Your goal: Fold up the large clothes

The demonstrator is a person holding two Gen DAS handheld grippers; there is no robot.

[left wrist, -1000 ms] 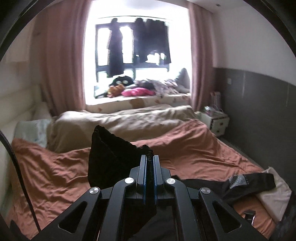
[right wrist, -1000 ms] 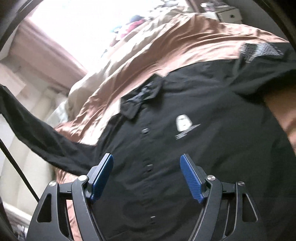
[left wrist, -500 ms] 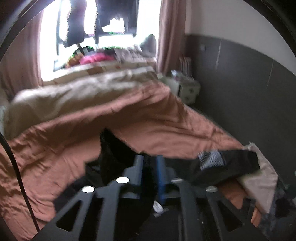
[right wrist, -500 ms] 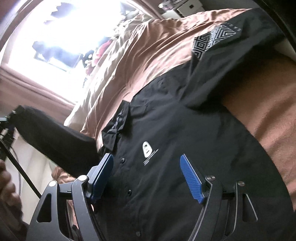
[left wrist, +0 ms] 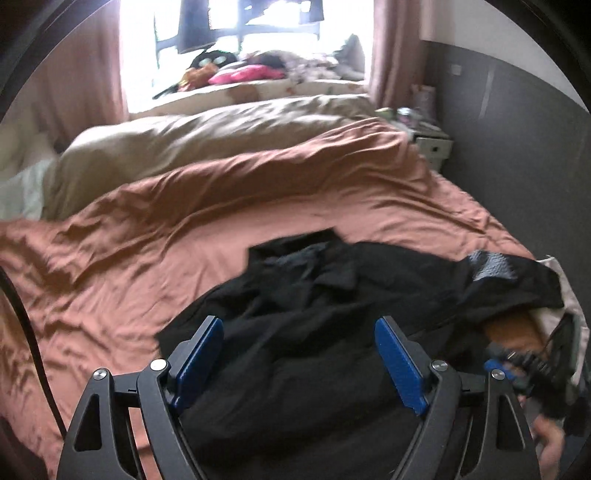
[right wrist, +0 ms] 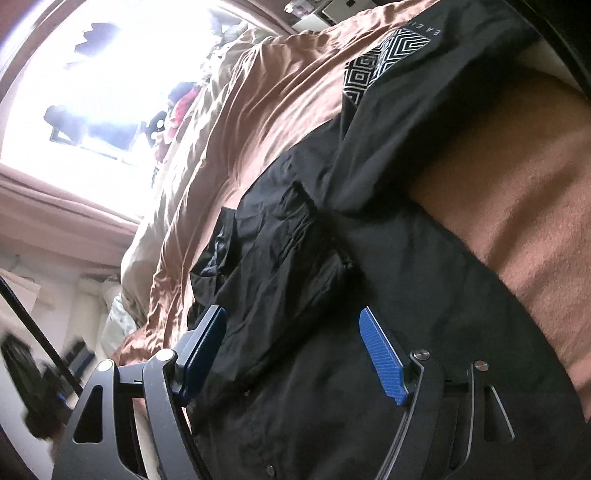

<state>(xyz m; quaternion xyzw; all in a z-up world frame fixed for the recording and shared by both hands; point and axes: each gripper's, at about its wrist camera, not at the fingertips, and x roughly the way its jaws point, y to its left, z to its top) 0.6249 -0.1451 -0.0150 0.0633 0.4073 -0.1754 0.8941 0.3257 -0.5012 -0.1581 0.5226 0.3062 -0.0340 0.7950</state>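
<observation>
The bed (left wrist: 221,229) fills most of the left wrist view, spread with a rumpled terracotta sheet, and a beige duvet (left wrist: 192,144) lies bunched across its far side toward 12 o'clock. Beyond that, a bright window (left wrist: 251,33) sits at 12 o'clock with dark garments hanging in it and a heap of colourful items on its ledge. A small white nightstand (left wrist: 434,146) stands at about 2 o'clock, beside the dark wall.

The black shirt (left wrist: 332,314) lies on the sheet on the near half of the bed, from the centre down to 6 o'clock, one sleeve with a white geometric patch (right wrist: 384,66) reaching out toward 3 o'clock. In the right wrist view a sleeve lies folded across the shirt's front, its cloth creased.

The left tool (left wrist: 299,356) hangs just above the shirt at 6 o'clock, its blue pads spread wide with nothing between them. The right tool (right wrist: 291,350) is likewise spread apart over the shirt's front, gripping nothing.
</observation>
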